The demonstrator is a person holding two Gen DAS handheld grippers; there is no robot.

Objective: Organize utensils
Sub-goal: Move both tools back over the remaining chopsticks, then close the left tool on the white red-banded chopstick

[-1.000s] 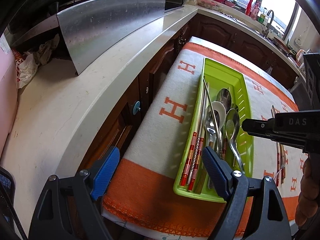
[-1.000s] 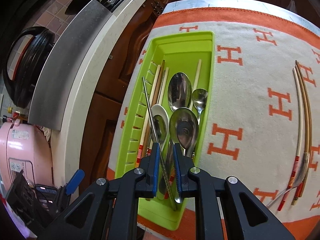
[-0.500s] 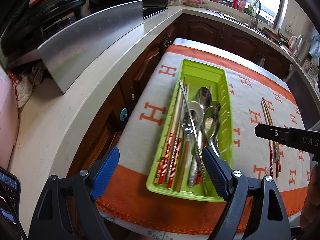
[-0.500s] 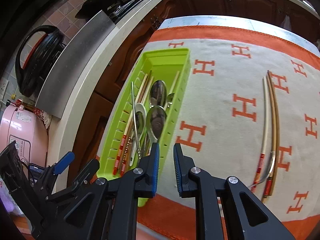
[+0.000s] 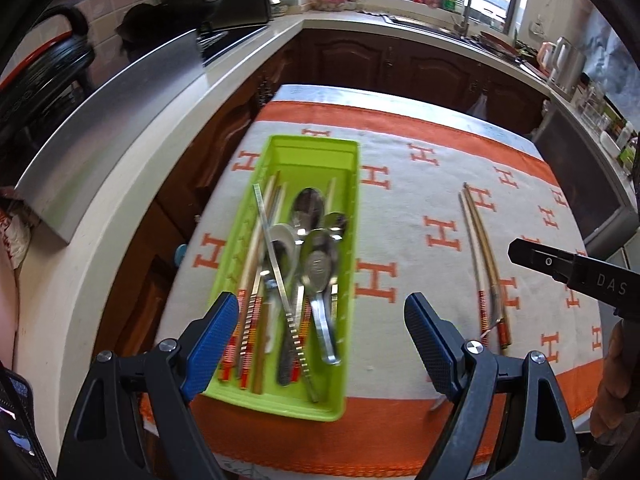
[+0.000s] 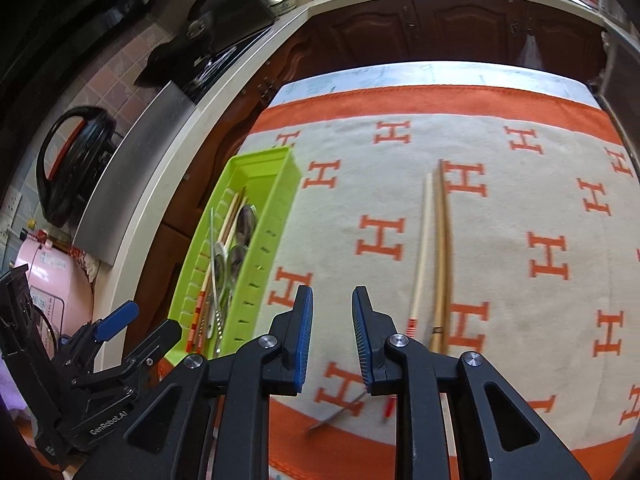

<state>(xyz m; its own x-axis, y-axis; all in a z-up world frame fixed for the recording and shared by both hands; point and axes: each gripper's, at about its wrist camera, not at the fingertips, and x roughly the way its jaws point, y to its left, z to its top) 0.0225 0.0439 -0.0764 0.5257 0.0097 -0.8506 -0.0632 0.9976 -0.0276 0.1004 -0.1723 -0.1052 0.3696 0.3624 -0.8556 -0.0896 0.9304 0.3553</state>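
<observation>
A lime green utensil tray [image 5: 316,152] lies on the orange-and-white cloth [image 5: 420,216] and holds several spoons [image 5: 320,264], chopsticks [image 5: 250,264] and a flat metal utensil [image 5: 276,268]. It also shows at the left of the right wrist view [image 6: 272,216]. Loose chopsticks [image 5: 482,248] lie on the cloth to the tray's right, straight ahead in the right wrist view [image 6: 440,240]. My left gripper [image 5: 320,336] is open and empty above the tray's near end. My right gripper [image 6: 332,340] is slightly open and empty, above the cloth between tray and loose chopsticks.
A white counter [image 5: 132,184] with a steel panel [image 5: 108,120] runs along the left, above dark wooden cabinets [image 5: 400,64]. A pink appliance [image 6: 52,280] stands at the near left. A thin metal utensil [image 6: 340,412] lies on the cloth by the near edge.
My right gripper let go of the flat metal utensil in the tray, opened a little and moved right toward the loose chopsticks. My left gripper swung right over the tray's near end.
</observation>
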